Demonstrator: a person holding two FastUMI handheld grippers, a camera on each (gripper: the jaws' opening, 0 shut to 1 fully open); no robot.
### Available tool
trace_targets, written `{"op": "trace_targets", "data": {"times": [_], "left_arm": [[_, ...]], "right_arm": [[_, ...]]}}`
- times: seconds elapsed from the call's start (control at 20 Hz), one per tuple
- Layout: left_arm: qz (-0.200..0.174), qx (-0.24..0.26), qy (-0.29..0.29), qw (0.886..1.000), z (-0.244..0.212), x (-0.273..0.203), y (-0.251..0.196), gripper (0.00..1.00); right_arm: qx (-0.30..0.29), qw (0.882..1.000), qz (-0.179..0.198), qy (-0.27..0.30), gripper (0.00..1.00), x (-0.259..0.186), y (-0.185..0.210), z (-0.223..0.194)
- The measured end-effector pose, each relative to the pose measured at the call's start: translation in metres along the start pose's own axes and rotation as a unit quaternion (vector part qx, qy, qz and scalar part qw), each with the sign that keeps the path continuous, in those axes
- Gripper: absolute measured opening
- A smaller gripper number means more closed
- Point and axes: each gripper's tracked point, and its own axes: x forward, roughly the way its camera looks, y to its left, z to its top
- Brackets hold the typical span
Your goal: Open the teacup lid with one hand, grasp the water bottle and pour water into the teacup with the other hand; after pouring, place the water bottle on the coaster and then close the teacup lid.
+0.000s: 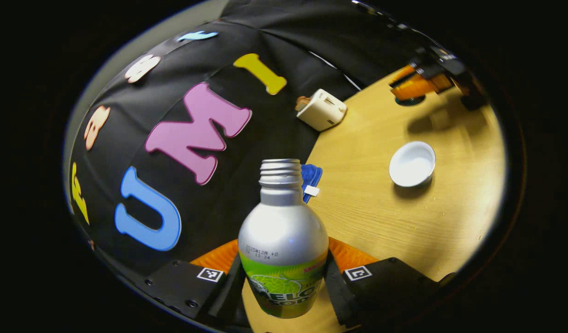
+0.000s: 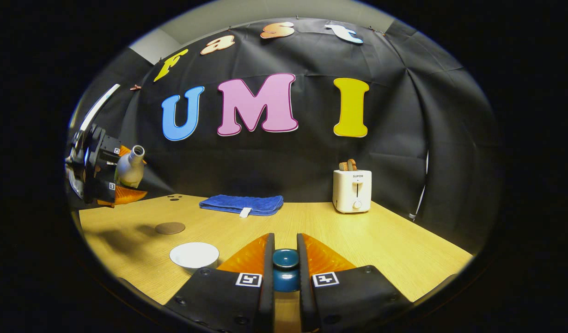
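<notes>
Silver water bottle (image 1: 283, 240) and teal teacup lid (image 2: 285, 270) are held aloft.
Each is clamped by one hand-held gripper: left hand-held gripper (image 1: 284, 277) on the bottle, right hand-held gripper (image 2: 284, 268) on the lid; the white teacup (image 2: 194, 255) sits uncovered on the table (image 2: 381, 249).

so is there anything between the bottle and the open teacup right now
Nothing visible. The left claw holds the water bottle above the table, and bare wood lies between it and the uncovered teacup. The right claw holds the lid aside.

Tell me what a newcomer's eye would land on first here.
First the silver bottle, uncapped, clamped between the left gripper's fingers and held above the table. Next the white teacup, open on the table, and the blue lid knob pinched in the right gripper.
</notes>
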Motion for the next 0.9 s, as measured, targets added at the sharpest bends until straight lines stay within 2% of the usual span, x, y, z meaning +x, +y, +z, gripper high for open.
{"op": "trace_targets", "data": {"times": [0.1, 0.2, 0.3, 0.4, 0.5, 0.7, 0.75, 0.9], "left_arm": [[0.024, -0.086, -0.020, 0.996, -0.003, 0.002, 0.009, 0.80], [0.030, -0.163, -0.047, 0.985, -0.005, 0.007, 0.011, 0.80], [0.036, -0.240, -0.065, 0.968, -0.009, 0.020, 0.014, 0.80], [0.037, -0.317, -0.084, 0.944, -0.017, 0.038, 0.014, 0.80], [0.038, -0.373, -0.092, 0.923, -0.029, 0.055, 0.015, 0.80], [0.042, -0.453, -0.081, 0.887, -0.062, 0.091, 0.016, 0.80], [0.043, -0.458, -0.079, 0.885, -0.067, 0.100, 0.016, 0.80], [0.038, -0.451, -0.074, 0.889, -0.072, 0.109, 0.010, 0.80]], "right_arm": [[0.000, 1.000, -0.005, 0.000, 0.25, -0.001, -0.001, -0.001], [0.000, 1.000, -0.004, 0.000, 0.25, -0.001, 0.000, 0.000], [0.000, 1.000, -0.002, 0.000, 0.25, 0.000, 0.002, -0.001], [0.000, 1.000, -0.002, 0.000, 0.25, 0.000, 0.001, -0.001], [0.000, 1.000, -0.011, 0.000, 0.25, -0.001, -0.002, 0.000], [0.000, 1.000, -0.017, 0.000, 0.25, -0.002, -0.004, -0.001], [-0.001, 1.000, -0.017, 0.000, 0.25, -0.003, -0.004, -0.001], [0.000, 1.000, -0.017, 0.000, 0.25, -0.002, -0.004, -0.001]]}}
